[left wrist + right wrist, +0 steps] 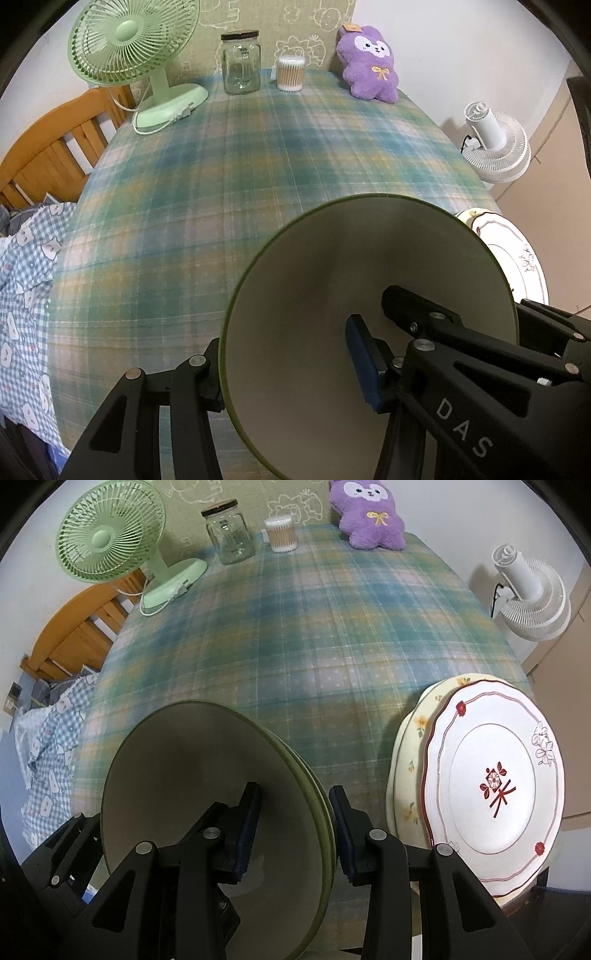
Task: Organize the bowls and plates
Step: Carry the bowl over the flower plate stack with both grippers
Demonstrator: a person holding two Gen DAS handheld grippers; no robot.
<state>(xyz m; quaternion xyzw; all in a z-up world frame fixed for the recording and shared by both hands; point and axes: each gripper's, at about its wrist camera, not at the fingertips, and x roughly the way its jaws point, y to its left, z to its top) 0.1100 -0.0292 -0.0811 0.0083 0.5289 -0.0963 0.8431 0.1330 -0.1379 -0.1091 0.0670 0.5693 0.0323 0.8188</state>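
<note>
Bowls point(207, 812), two green-rimmed ones nested, are sitting near the table's six-o'clock edge, with stacked plates point(495, 786) at their three o'clock. Both tools are straddling the rim: the right gripper point(295, 827) is spanning both walls, the left gripper point(288, 373) the opposite edge. Whether the pads are pressing, I cannot tell. Seating the bowls level before letting go seems wise.

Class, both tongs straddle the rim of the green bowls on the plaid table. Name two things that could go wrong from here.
1. The green bowls look nested; lifting by the rim could separate or tip them.
2. The plate stack sits at the table edge, close beside the right tongs; a sideways swing might knock it off.
</note>
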